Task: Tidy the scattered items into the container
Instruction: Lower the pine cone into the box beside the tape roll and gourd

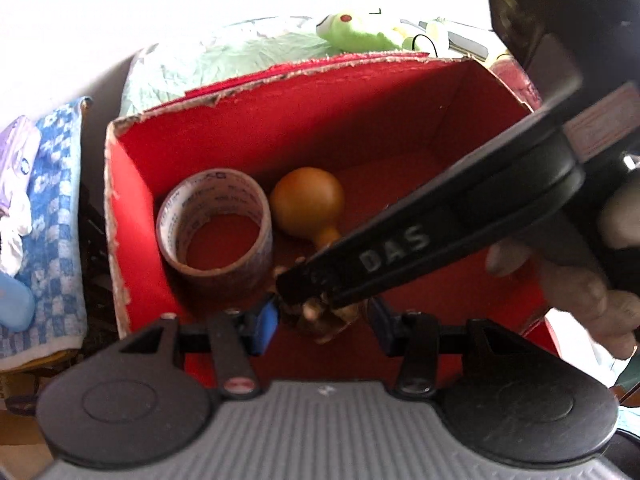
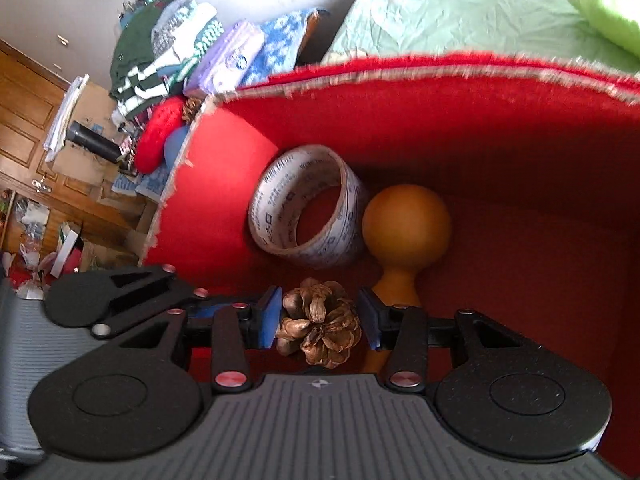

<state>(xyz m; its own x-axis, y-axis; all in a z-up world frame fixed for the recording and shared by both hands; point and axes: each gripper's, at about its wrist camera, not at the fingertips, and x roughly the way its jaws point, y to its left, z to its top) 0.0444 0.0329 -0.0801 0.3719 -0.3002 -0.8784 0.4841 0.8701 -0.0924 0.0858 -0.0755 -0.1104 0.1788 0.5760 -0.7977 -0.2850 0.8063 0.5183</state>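
1. The right gripper (image 2: 320,322) reaches down into the red box (image 2: 500,128), its two blue pads closed against the sides of a pine cone (image 2: 320,326), which hangs between them low over the box floor.
2. Seen from the left wrist camera, the same right gripper (image 1: 320,304) comes in slanting from the upper right, a long black bar that ends near the bottom of the box (image 1: 280,120); the person's hand (image 1: 580,280) wraps its handle at the right edge.
3. The left gripper (image 1: 322,326) is held over the near edge of the box, its jaws spread apart with nothing clamped; the pine cone (image 1: 320,316) shows between them but belongs to the other tool.
4. A roll of tape (image 2: 306,208) sits on the box floor by the left wall, tilted with its hole facing up, and a wooden knob (image 2: 406,228) with a round head lies just beside it, touching or nearly so.
5. White letters "DAS" are printed on the black bar in the left wrist view. The tape (image 1: 216,228) carries small blue print, too blurred to read.
6. A green plush toy (image 2: 604,8) lies on a pale sheet beyond the box.
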